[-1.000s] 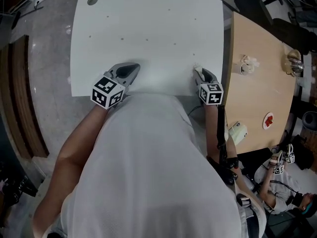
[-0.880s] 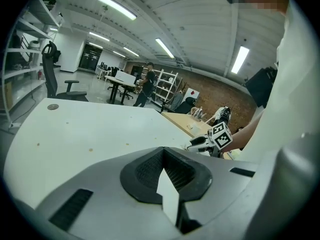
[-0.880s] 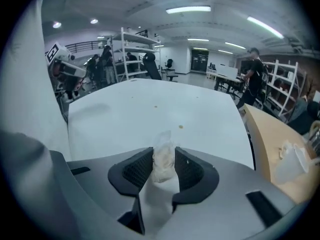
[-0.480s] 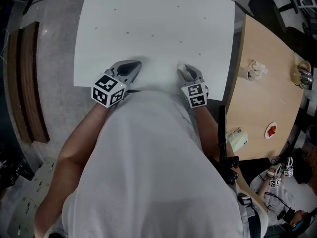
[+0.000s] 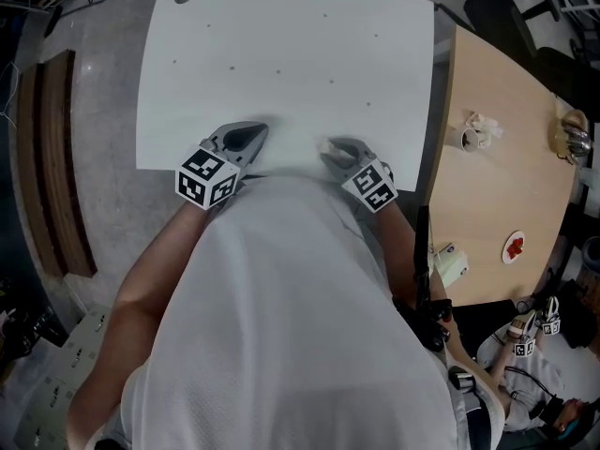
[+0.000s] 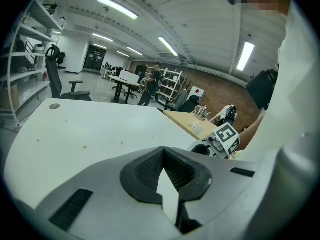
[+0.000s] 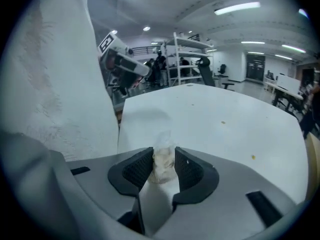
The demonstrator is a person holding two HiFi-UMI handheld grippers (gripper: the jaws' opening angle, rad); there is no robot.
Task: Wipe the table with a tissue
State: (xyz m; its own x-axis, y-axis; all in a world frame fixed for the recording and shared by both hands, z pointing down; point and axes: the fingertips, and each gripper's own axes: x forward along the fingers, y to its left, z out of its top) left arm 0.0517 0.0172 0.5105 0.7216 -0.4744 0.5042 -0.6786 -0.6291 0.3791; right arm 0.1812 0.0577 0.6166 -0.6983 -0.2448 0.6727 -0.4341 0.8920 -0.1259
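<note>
- right gripper (image 5: pixel 334 147): jaws clamped on the tissue (image 7: pixel 163 163), a crumpled off-white wad pinched between the black pads with its top poking out past the tips. since a second ago i see this gripper has slid in along the near edge of the white table (image 5: pixel 281 36), from the table's right-hand corner to a spot much nearer the left gripper. it has also rolled: its marker cube (image 5: pixel 372 186) sat square before and now sits tilted
- tissue, place: in the right jaws, low over the tabletop just ahead of the person's shirt (image 5: pixel 281 326); whether it touches the surface i cannot tell
- left gripper (image 5: pixel 247 139): pads together at the tips, nothing between them, only a sliver of table showing through the gap behind. it has kept its place at the near edge, its cube (image 5: pixel 206 178) unturned
- between the two grippers: bare table, a narrower stretch than before
- ahead of both grippers: small brownish specks (image 5: pixel 277 71) scattered on the white top, one yellowish crumb (image 7: pixel 253 157) to the right of the right jaws
- beyond the right gripper, to its right: a wooden table (image 5: pixel 487 204) butted against the white one
</note>
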